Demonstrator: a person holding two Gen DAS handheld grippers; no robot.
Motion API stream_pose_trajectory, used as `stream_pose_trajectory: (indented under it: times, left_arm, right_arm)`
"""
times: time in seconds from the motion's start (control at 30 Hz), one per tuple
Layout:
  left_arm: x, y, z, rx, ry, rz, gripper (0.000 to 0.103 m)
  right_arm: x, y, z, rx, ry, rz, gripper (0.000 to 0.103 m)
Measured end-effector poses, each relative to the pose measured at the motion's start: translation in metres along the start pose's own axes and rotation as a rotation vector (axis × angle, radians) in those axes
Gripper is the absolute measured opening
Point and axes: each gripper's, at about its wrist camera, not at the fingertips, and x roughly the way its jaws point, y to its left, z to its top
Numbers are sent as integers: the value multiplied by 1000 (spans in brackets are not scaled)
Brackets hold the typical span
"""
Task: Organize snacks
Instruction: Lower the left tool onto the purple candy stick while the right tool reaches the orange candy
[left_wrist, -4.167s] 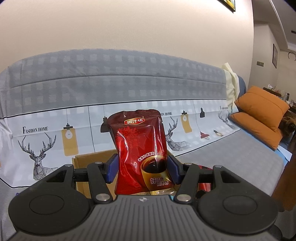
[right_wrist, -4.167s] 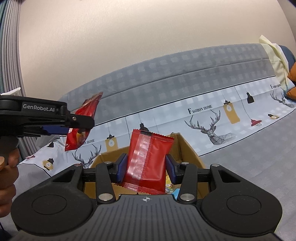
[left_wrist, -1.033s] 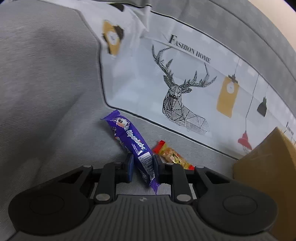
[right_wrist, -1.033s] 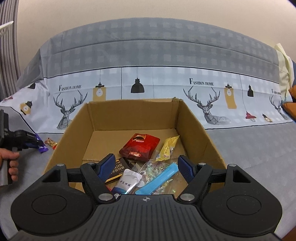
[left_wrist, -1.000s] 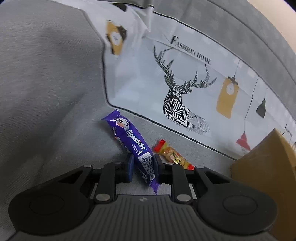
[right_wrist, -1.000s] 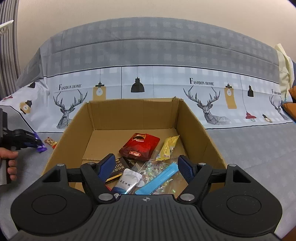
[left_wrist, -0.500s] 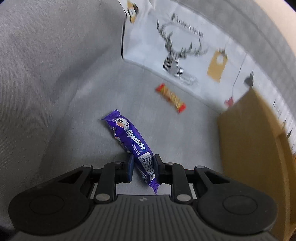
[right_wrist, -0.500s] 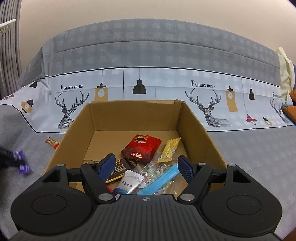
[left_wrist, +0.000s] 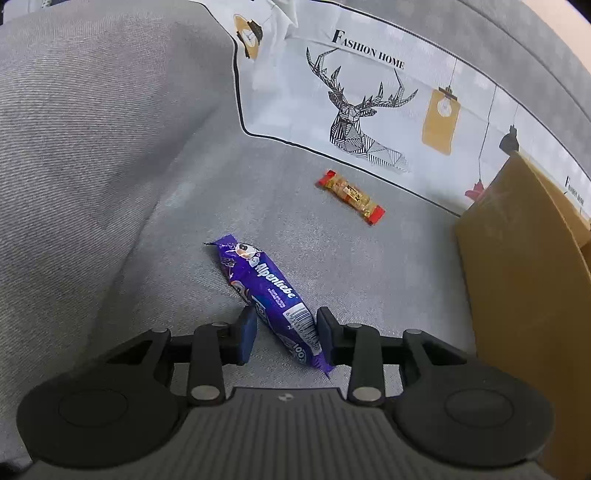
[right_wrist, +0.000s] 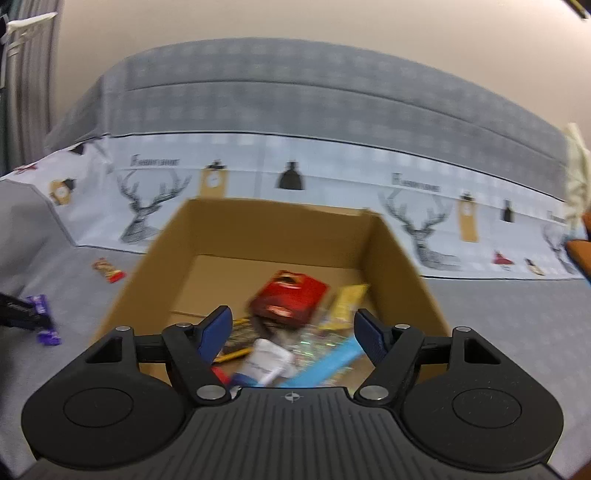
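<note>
Snacks are the subject: a purple candy bar lies between the fingers of the left gripper, on grey sofa fabric. The jaws have just been opening, and they now stand a little apart with the bar slanting through the gap. Its lower end sits close against the right-hand finger, while a clear strip of fabric shows between the wrapper and the left-hand finger (the pads do not appear to be pressing it). The bar's far end points up and to the left, away from the fingers.

Beyond the fingertips and slightly right lies a small orange snack bar with red ends, well apart from the purple one. Farther out is a white cloth panel printed with a deer. At the right of the fingers stands the outer wall of a cardboard box.

The right gripper hovers at the near rim of the same box, its fingers spread wide with nothing between them. This view is blurred. Just past the fingers, on the box floor, lie a red pouch, a yellow packet, a pale blue stick and a white packet. Far to the left of the fingers, outside the box, the purple bar shows again beside the dark tip of the other gripper.
</note>
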Motion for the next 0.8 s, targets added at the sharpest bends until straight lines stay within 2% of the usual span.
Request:
stream_pose_trajectory:
  times: [0.07,0.13,0.17,0.23,0.27,0.3,0.37,0.5,0.57,0.6,0.63,0.73,0.8]
  left_arm:
    - [1,0,0,-10,2,0,40]
    - [2,1,1,-16,2,0,38]
    - [2,1,2,-21,1,0,30]
    - [0,4,2,-37,-9,4,25]
    - [-2,7,3,-49,-12,5,25]
    - [-4,11,3,-64,-10,3,25]
    - [-8,18,3,-93,3,-13,25]
    - [-12,29,3,-124,14,-33,27]
    - [-12,26,2,-110,15,-29,27]
    - [-12,24,1,-98,19,-31,28]
    - [-11,23,0,-93,22,-33,28]
    - [-10,23,1,-99,20,-29,29]
    - [-9,24,1,-106,24,-25,33]
  right_arm:
    - [8,19,19,-4,-9,45,72]
    - [18,45,43,-7,-27,127,72]
    - [25,61,55,-18,-32,174,72]
    - [45,99,78,-55,-6,255,71]
    - [57,119,86,-74,20,291,67]
    - [75,142,94,-93,60,333,58]
    - [108,177,99,-118,139,378,47]
    - [179,239,95,-197,258,340,46]
    - [209,253,89,-206,299,315,54]
    - [222,259,86,-207,340,312,62]
    - [232,263,83,-212,384,309,64]
    - [256,277,71,-280,437,302,66]
    - [264,277,66,-280,447,299,65]
